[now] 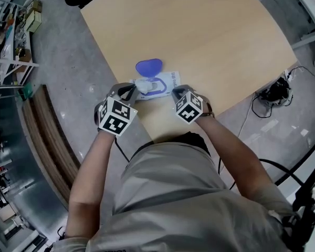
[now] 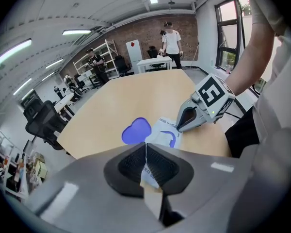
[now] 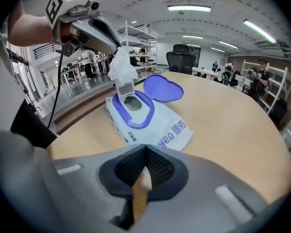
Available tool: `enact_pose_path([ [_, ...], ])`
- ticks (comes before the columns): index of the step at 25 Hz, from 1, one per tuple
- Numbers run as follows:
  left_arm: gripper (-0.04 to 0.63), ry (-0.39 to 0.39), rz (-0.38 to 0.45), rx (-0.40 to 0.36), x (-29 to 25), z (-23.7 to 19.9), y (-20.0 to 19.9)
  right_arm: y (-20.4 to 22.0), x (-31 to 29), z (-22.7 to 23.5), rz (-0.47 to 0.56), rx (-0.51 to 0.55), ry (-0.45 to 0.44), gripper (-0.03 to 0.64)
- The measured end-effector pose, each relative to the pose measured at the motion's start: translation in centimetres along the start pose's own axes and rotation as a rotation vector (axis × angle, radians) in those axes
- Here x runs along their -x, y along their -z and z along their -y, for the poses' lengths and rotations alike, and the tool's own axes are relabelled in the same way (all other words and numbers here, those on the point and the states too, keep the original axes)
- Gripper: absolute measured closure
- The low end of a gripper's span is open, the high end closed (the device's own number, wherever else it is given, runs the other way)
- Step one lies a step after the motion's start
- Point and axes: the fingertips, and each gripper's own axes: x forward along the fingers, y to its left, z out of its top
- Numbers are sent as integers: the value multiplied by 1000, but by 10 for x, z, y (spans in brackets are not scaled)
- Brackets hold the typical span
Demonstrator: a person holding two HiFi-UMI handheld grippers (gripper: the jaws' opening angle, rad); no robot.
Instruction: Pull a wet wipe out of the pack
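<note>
The left hand-held gripper [image 2: 146, 147] clamps a wet wipe [image 3: 122, 67] rising from the open pack [image 3: 157, 127] beneath it; the right hand-held gripper [image 3: 144, 149], jaws together, sits at the pack's end.

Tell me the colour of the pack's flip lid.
Blue-violet lid, clearest in the right gripper view.

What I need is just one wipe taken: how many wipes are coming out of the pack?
1. One white wipe stands up from the pack, at its opening, pinched in the left gripper jaws above the table. More may lie hidden inside the pack.
</note>
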Motion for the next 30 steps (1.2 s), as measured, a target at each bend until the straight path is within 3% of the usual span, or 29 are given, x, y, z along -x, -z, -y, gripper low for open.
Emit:
enact_pose_path([
  [9, 583, -31, 58, 27, 38, -14, 6, -5, 12, -2, -27, 31, 34, 614],
  [17, 583, -42, 163, 56, 91, -10, 32, -21, 53, -36, 10, 9, 120, 614],
  [30, 583, -4, 417, 166, 207, -1, 86, -64, 139, -156, 161, -115, 242, 614],
])
